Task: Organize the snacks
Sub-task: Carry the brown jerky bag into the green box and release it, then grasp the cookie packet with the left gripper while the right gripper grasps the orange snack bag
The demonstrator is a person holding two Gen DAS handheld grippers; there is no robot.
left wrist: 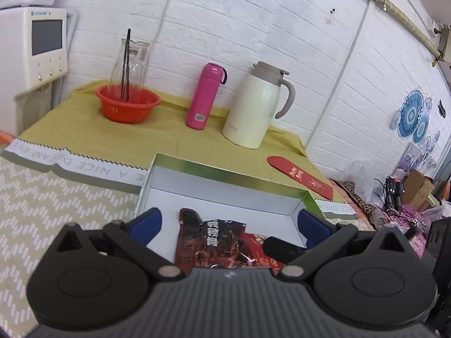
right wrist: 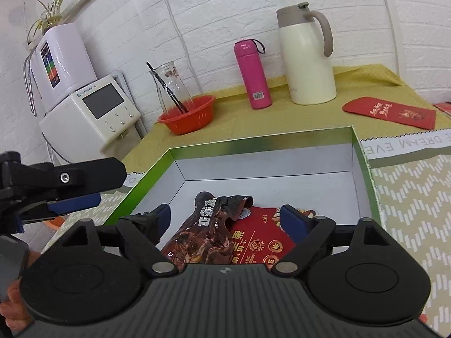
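In the left wrist view, the left gripper [left wrist: 229,221] hangs with its blue-padded jaws spread wide over the green-rimmed box [left wrist: 225,173]. A dark brown snack packet [left wrist: 208,246] lies on the box floor between the pads, touched by neither, overlapping a red snack packet [left wrist: 255,249]. Behind stand an orange basket [left wrist: 128,104], a pink flask [left wrist: 204,95] and a cream jug [left wrist: 255,107].

In the right wrist view, the right gripper [right wrist: 225,219] is likewise spread wide above both packets, gripping nothing. A red envelope [right wrist: 390,112] lies on the yellow cloth [right wrist: 282,118].
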